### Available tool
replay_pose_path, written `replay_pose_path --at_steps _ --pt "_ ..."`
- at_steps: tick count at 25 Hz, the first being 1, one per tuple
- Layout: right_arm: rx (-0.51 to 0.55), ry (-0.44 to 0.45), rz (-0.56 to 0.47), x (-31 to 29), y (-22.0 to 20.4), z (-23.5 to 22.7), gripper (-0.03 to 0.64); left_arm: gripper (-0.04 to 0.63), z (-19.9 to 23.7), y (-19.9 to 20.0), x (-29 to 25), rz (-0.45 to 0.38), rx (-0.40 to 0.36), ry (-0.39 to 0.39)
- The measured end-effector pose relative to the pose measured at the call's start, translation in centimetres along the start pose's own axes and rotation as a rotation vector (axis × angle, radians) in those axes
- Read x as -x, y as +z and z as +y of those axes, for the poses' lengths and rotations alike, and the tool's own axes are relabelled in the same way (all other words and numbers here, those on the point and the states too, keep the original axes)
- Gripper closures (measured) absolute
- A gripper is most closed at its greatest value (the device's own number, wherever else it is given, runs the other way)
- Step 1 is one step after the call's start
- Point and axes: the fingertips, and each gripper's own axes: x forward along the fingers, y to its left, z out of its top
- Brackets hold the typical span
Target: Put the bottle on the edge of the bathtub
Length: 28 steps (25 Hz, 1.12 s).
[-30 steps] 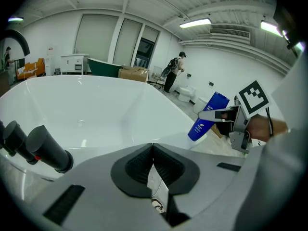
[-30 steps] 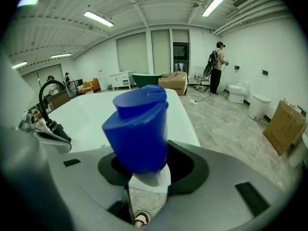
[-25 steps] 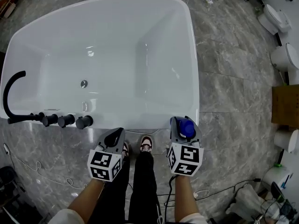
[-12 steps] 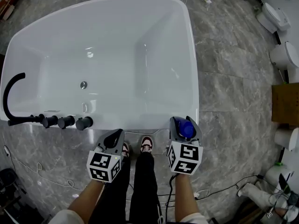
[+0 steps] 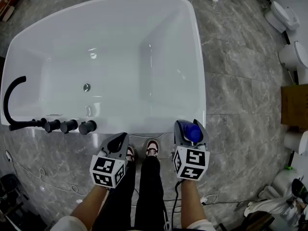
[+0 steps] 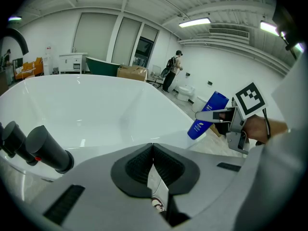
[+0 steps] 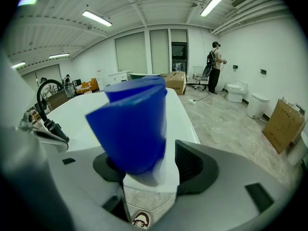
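Note:
A blue bottle [image 5: 193, 132] with a white cap stands tilted between the jaws of my right gripper [image 5: 191, 127], at the near right corner of the white bathtub [image 5: 201, 81]. In the right gripper view the bottle [image 7: 132, 129] leans on the left pad, and a gap shows at the right pad. These jaws have just been opening, and the right gripper [image 7: 151, 165] is open round the bottle. From the left gripper view the bottle [image 6: 207, 114] hangs over the tub's rim [image 6: 159, 141]. My left gripper [image 5: 118, 141] is shut and empty, just before the tub's near edge.
A black faucet [image 5: 12, 100] and three black knobs [image 5: 67, 125] sit on the tub's near left rim. The person's legs and shoes [image 5: 150, 148] stand between the grippers. Toilets [image 5: 284, 18], a cardboard box [image 5: 294, 109] and cables lie on the grey floor at the right.
The right gripper's jaws have spread a little round the bottle. Both hands stay where they were.

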Motion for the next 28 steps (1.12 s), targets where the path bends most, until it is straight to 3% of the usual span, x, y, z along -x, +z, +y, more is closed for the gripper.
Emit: replay_pose_path --at_steps 28 --pt "-0.038 -0.025 -0.025 3.9 2.1 -0.3 0.319 0.577 -0.7 3.3 2.7 -0.044 0.0 -0.005"
